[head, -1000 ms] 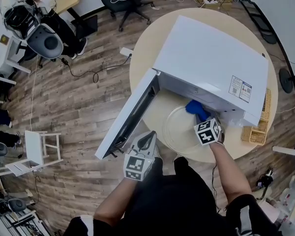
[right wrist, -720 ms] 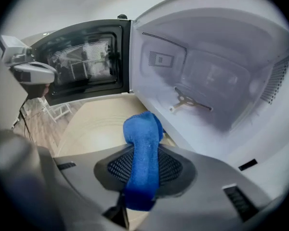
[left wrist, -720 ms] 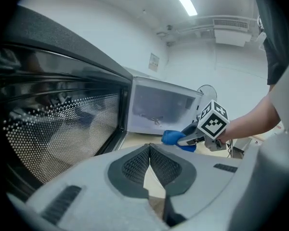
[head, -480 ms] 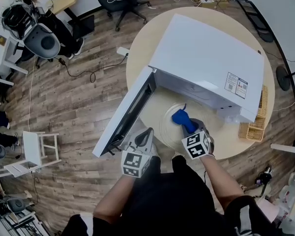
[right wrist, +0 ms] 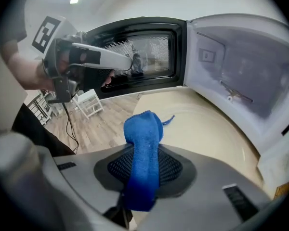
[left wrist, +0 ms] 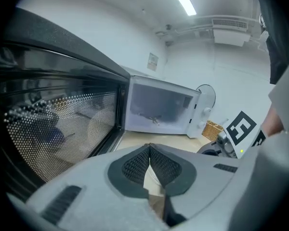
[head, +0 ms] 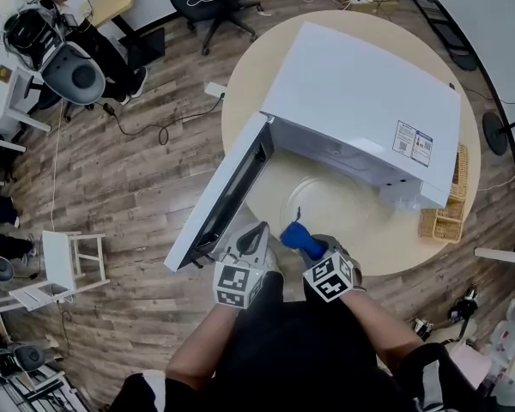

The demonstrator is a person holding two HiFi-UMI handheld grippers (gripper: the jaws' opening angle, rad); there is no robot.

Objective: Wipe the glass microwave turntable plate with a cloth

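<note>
Probably mid-wipe, my right gripper pinched the blue cloth, left gripper closed empty; pressing onto the turntable plate was due next.

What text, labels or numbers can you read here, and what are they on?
White rectangular sticker on the white box-shaped microwave's top: print too small to read.
Small paper notice on the white wall: blurred, unreadable.
Black-and-white square markers on the tool cubes: patterns, no letters.

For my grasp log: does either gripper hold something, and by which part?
The right gripper holds the blue terry cloth by its bunched middle; one end sticks out past the jaws. The left gripper holds nothing, jaws together.
</note>
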